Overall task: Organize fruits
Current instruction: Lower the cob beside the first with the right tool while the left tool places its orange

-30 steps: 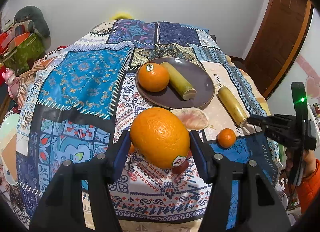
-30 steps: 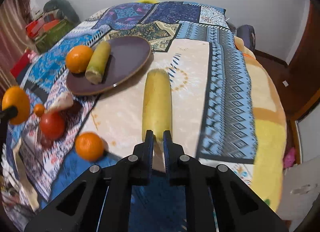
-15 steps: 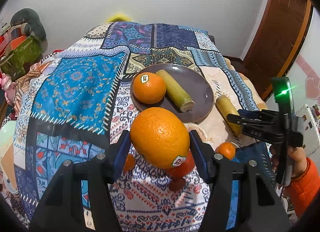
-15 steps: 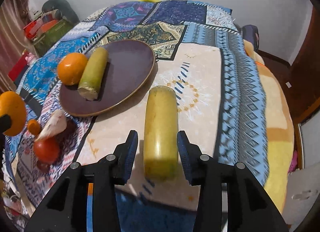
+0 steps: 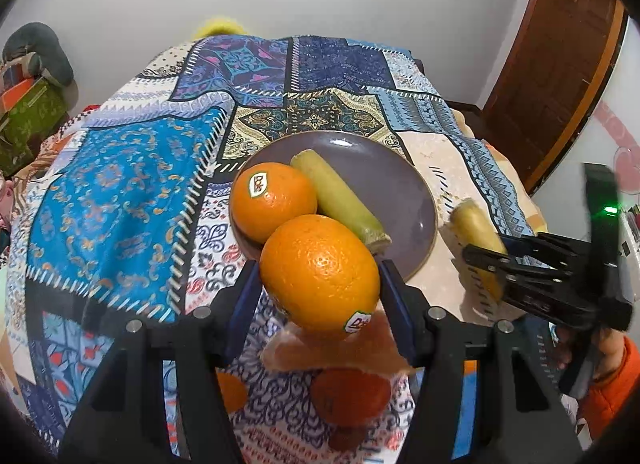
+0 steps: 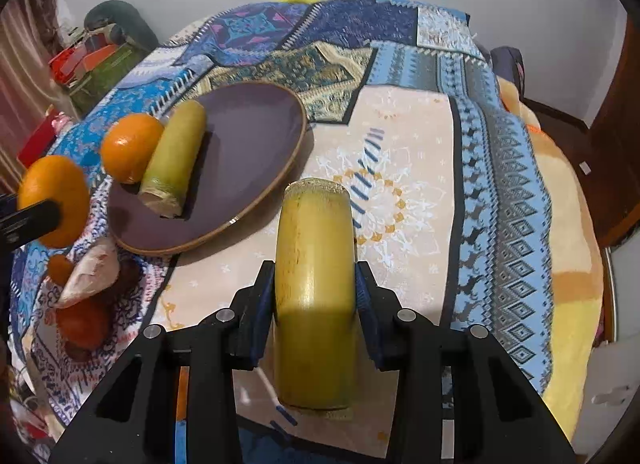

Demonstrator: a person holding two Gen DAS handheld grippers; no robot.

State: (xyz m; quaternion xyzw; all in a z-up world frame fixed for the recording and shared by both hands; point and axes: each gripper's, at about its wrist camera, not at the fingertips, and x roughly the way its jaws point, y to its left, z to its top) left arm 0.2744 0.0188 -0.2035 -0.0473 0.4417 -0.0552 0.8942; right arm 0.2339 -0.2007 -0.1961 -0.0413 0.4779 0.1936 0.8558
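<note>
Gripping a large orange (image 5: 320, 272), left gripper (image 5: 320, 284) jaws clamped on its sides, just above the near rim of the purple plate (image 5: 400, 184); earlier well short of it. Holding a second orange (image 5: 272, 204) and a green stalk (image 5: 340, 200) at the plate's left, bare at right. Pressing on a yellow stalk (image 6: 314, 264), right gripper (image 6: 314, 292) jaws, having just closed slightly after opening from shut. Showing open tabletop (image 6: 400, 136) rightward in right view only.

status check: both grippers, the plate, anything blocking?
Left gripper shut on large orange. Right gripper jaws just closing, shut on sugarcane piece. Plate holds one orange, one cane piece; right half bare, nothing blocking.
</note>
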